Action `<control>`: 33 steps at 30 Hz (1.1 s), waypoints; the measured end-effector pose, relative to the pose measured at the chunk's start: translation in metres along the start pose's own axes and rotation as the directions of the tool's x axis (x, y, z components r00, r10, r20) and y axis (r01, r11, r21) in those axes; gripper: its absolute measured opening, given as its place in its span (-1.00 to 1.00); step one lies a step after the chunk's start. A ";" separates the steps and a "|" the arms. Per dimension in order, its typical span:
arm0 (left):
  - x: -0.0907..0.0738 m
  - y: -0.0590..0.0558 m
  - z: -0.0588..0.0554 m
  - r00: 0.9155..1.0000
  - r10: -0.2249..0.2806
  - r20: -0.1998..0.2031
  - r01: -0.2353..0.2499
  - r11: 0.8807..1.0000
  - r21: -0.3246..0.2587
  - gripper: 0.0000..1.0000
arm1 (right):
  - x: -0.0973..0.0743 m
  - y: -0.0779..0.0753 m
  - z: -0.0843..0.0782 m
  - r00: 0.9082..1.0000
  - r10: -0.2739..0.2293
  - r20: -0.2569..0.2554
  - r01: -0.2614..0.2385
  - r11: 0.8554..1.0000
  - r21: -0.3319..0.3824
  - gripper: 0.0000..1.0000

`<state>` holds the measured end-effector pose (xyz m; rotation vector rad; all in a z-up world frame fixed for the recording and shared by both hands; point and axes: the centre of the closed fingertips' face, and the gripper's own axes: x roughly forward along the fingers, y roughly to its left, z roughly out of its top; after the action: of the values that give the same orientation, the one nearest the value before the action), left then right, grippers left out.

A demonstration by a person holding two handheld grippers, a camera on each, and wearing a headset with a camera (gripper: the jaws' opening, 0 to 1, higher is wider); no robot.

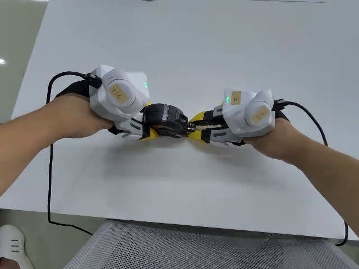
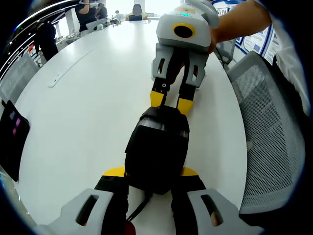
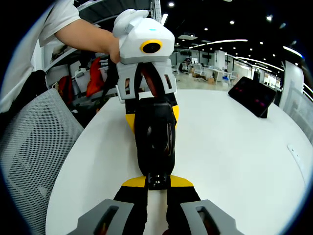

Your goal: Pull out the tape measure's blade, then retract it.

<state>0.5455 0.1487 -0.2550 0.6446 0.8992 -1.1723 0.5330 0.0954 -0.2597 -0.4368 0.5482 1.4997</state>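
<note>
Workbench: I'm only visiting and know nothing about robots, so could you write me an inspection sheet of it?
Surface: white table, bare around the work.
Job's things: black tape measure, held between both grippers; no drawn-out blade seen.
Clutter: dark flat device on the table, away from the work.
Grippers: left gripper shut on the tape measure's case; right gripper shut on its blade end.
Cables: black cable from the left gripper drops over the table edge; another trails from the right.
Surroundings: grey mesh chair; office, people far off.
</note>
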 end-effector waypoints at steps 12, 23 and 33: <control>0.000 0.001 0.000 1.000 0.001 -0.007 -0.001 1.000 -0.001 -0.44 | -0.002 -0.003 -0.004 1.000 -0.007 -0.016 0.007 1.000 -0.024 -0.81; 0.001 0.001 0.000 1.000 0.002 -0.007 -0.002 1.000 -0.015 -0.44 | -0.011 -0.006 -0.009 1.000 -0.014 -0.025 0.013 1.000 -0.023 -0.82; 0.001 0.001 0.000 1.000 0.002 -0.010 -0.003 1.000 -0.018 -0.44 | -0.022 -0.007 -0.016 0.999 -0.016 -0.038 0.015 1.000 -0.027 -0.82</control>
<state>0.5465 0.1486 -0.2557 0.6372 0.9164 -1.1583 0.5394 0.0682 -0.2601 -0.4903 0.5539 1.4877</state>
